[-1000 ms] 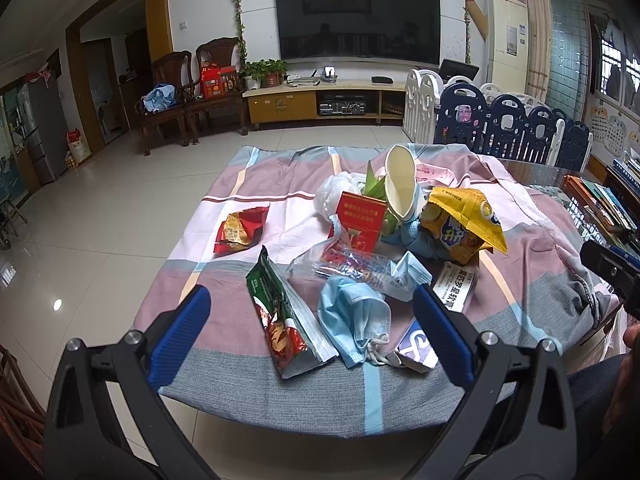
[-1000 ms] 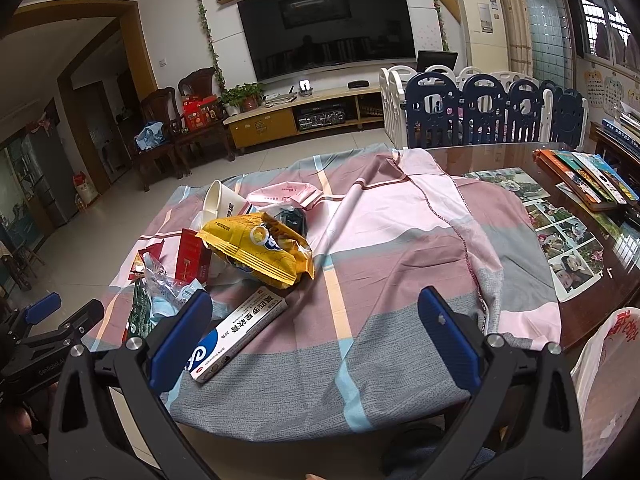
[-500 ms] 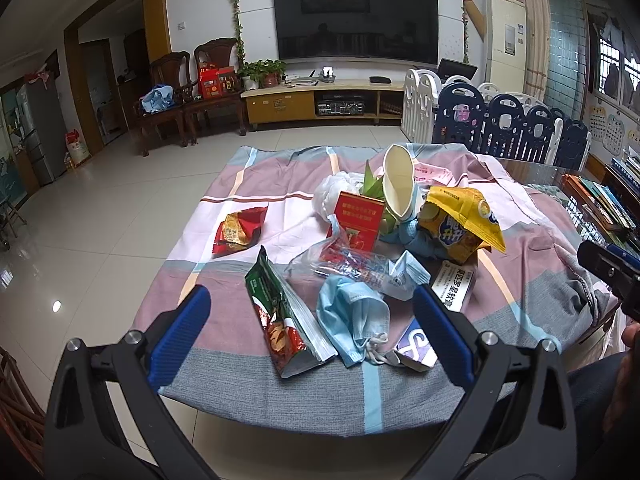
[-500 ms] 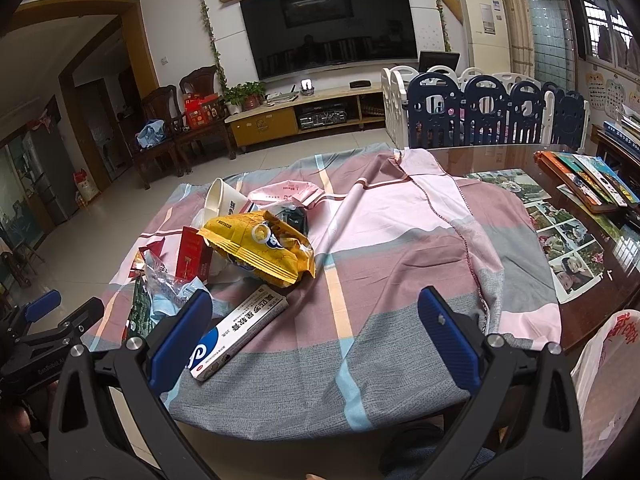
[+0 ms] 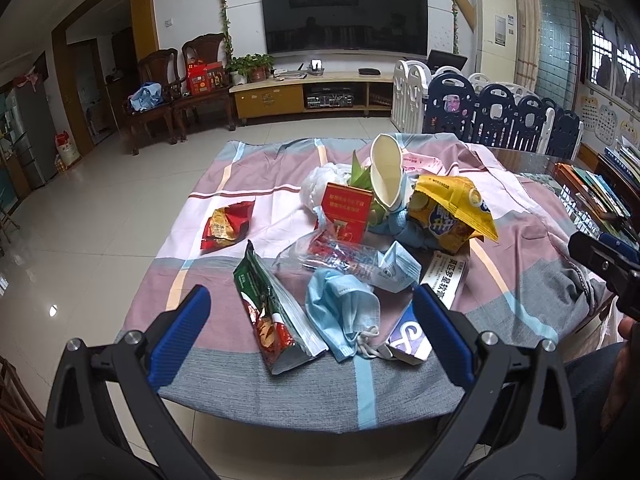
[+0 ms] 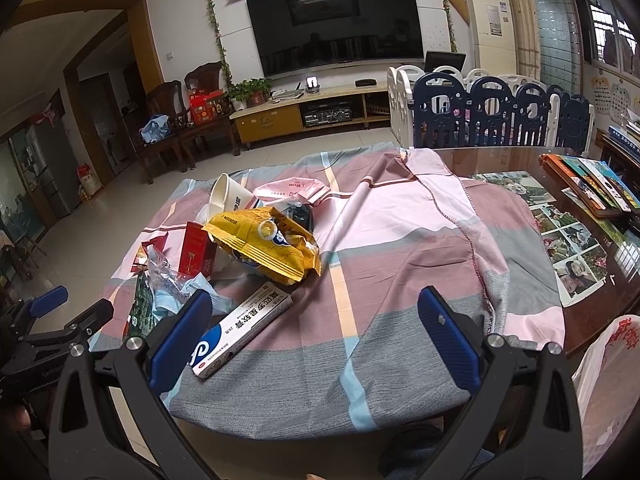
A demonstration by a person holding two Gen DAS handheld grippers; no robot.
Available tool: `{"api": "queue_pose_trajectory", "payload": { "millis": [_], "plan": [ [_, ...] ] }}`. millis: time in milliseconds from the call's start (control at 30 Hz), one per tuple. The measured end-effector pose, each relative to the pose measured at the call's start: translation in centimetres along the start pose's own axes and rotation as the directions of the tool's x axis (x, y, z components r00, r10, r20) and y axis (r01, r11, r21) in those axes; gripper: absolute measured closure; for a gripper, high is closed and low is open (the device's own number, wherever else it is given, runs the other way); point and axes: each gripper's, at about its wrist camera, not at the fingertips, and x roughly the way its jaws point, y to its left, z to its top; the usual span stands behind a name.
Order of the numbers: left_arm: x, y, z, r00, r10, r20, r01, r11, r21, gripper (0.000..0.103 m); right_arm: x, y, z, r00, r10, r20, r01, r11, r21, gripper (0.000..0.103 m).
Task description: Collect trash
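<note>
Trash lies heaped on a checked cloth (image 5: 240, 200) over the table. In the left wrist view I see a green snack bag (image 5: 276, 320), a blue face mask (image 5: 340, 312), a red snack wrapper (image 5: 224, 226), a red card (image 5: 346, 212), a paper cup (image 5: 386, 174), a yellow chip bag (image 5: 448, 212) and a white medicine box (image 5: 440, 284). My left gripper (image 5: 310, 332) hovers open just short of the table's near edge, empty. My right gripper (image 6: 312, 336) is open and empty too, with the medicine box (image 6: 244, 328) by its left finger and the yellow bag (image 6: 268, 244) beyond.
A white plastic bag (image 6: 608, 380) hangs at the table's near right corner. Photos (image 6: 568, 240) and books (image 6: 592, 184) lie on the bare wood to the right. A playpen fence (image 6: 492, 116), TV stand (image 5: 304, 96) and chairs (image 5: 168, 96) stand behind on tiled floor.
Both grippers have barely moved; the views shift only slightly. Nothing was picked up or released.
</note>
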Motion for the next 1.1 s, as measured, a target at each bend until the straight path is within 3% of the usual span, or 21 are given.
{"api": "queue_pose_trajectory", "payload": {
  "millis": [367,467,533,633,800,933,1033,1067,1100],
  "plan": [
    [1.5,-0.2,0.2,0.999,-0.017,-0.043,0.018,1.0,0.012,0.003,2.4,0.4,0.2,0.998,0.015,-0.068,-0.016,1.0,-0.013,0.003],
    [2.7,-0.3,0.5,0.996,0.017,-0.086,-0.015,1.0,0.016,0.003,3.5,0.6,0.5,0.996,0.044,-0.081,-0.045,0.999,-0.016,0.003],
    [3.6,-0.1,0.6,0.993,-0.002,-0.114,0.002,1.0,0.0,0.003,4.6,0.6,0.8,0.993,0.061,-0.104,-0.064,0.998,-0.023,0.003],
    [4.3,0.7,1.0,0.991,-0.042,-0.127,0.037,0.998,-0.046,0.003,6.8,0.8,1.4,0.988,0.076,-0.136,-0.085,0.995,-0.058,0.003],
    [6.8,1.1,1.6,0.982,-0.031,-0.185,0.02,0.998,-0.064,0.003,9.6,2.7,2.1,0.987,0.059,-0.151,-0.088,0.977,-0.194,0.006],
    [8.3,0.0,1.9,0.981,0.025,-0.191,-0.023,1.0,0.012,0.003,12.0,3.8,2.4,0.981,0.08,-0.179,-0.124,0.961,-0.248,0.011],
    [9.5,-0.6,2.3,0.979,0.029,-0.2,-0.023,0.999,0.032,0.003,13.5,4.1,2.5,0.976,0.077,-0.203,-0.132,0.953,-0.272,0.033],
    [9.8,-0.7,2.5,0.98,0.026,-0.198,-0.021,0.999,0.03,0.003,14.2,4.1,2.6,0.971,0.078,-0.227,-0.141,0.95,-0.279,0.048],
    [10.0,-0.7,2.7,0.981,0.021,-0.195,-0.016,0.999,0.027,0.003,14.7,3.9,2.5,0.964,0.075,-0.256,-0.147,0.95,-0.274,0.054]
  ]
}}
